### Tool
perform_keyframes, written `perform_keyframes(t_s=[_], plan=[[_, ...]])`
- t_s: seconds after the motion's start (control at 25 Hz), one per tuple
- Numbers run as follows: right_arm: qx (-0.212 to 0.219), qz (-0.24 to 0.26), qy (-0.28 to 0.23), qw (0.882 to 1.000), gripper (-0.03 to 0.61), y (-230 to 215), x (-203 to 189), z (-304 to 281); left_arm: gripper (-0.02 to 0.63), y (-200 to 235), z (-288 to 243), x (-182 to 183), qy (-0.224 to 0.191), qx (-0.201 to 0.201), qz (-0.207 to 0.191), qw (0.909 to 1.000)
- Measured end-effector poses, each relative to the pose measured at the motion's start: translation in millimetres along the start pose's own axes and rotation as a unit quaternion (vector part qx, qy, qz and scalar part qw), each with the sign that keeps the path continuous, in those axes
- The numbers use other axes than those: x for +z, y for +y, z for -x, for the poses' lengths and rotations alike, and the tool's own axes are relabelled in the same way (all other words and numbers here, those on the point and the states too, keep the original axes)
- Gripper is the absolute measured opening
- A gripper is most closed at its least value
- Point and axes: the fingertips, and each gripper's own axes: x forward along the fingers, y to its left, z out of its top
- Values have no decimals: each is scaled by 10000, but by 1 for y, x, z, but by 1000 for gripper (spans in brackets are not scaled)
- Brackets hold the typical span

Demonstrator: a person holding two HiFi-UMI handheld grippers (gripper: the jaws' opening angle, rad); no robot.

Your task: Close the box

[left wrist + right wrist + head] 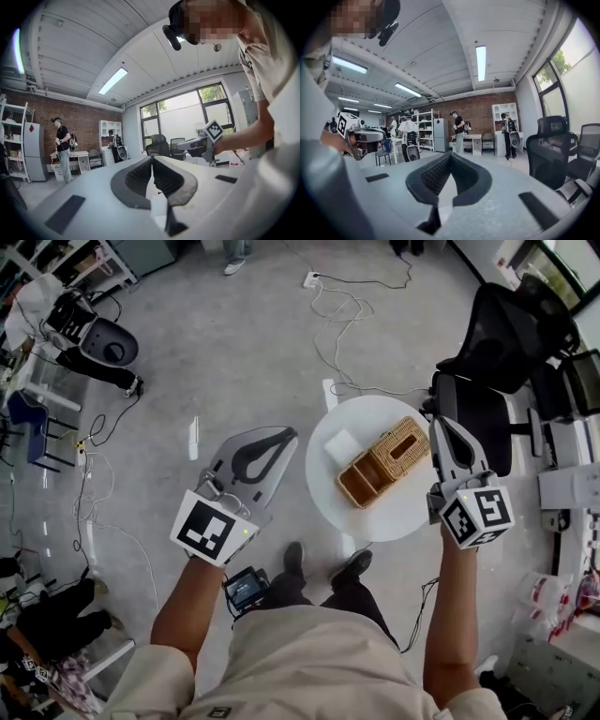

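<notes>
My left gripper: jaws together, nothing between them. Beyond, at right: my right gripper, held level. Far left: person standing before brick wall. Centre: office chair, windows.

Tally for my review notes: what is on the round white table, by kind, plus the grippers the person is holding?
wicker box: 1
white square item: 1
grippers: 2 (left gripper, right gripper)
Total: 4
</notes>
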Motion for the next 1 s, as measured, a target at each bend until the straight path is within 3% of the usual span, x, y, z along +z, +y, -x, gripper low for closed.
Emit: perform_keyframes(t_s=[0.24,0.44,0.84,1.0], plan=[[2,565,-321,9979,-8,34,84,38,14,0,22,57,-557,-39,-208,9982],[-103,726,-488,9961,-8,53,127,74,14,-10,42,87,-653,-150,-308,9973],[-120,982,-774,9921,-8,83,184,141,14,-50,54,141,-1058,-540,-533,9915],[-193,1364,-631,9884,-11,96,185,157,14,-67,62,129,-798,-758,-481,9928]])
